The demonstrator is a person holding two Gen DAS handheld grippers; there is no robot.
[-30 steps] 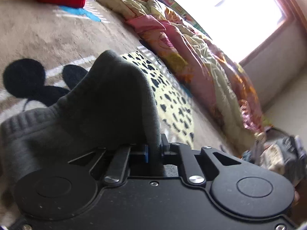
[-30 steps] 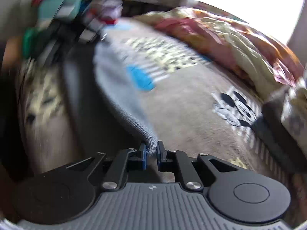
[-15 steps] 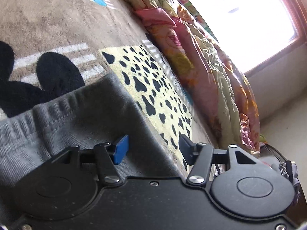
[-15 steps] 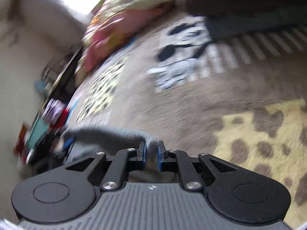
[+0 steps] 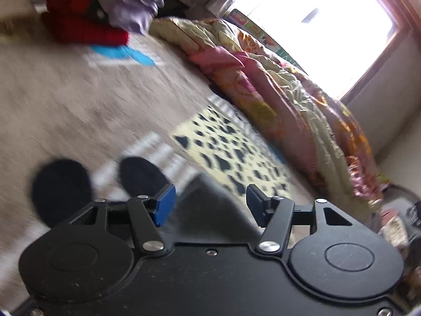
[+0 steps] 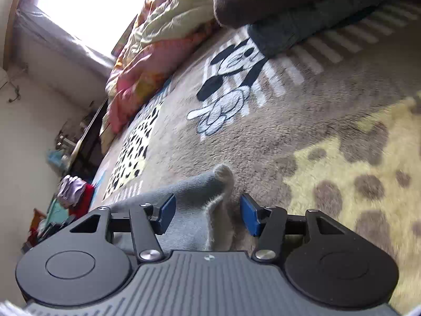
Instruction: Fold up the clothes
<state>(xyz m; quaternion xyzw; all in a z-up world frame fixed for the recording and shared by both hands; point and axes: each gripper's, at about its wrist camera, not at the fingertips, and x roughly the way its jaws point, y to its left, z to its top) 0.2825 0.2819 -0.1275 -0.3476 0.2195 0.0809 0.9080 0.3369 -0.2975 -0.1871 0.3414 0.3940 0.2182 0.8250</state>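
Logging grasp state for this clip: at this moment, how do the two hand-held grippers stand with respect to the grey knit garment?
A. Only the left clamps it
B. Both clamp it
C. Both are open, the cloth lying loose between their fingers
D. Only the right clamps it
C: the left hand-held gripper and the right hand-held gripper both show their blue pads spread wide, with the grey knit garment lying unpinched in the gap.

— What does the left gripper (image 5: 208,205) look like?
— Smooth matte-black body, round raised discs at 8 and 4 o'clock, silver screws on black linkage arms, a blue pad (image 5: 164,205) on one finger.

— And the right gripper (image 6: 208,212)?
— Grey ribbed body, black discs either side, silver pivot screws, blue pads (image 6: 248,214) on both fingers.
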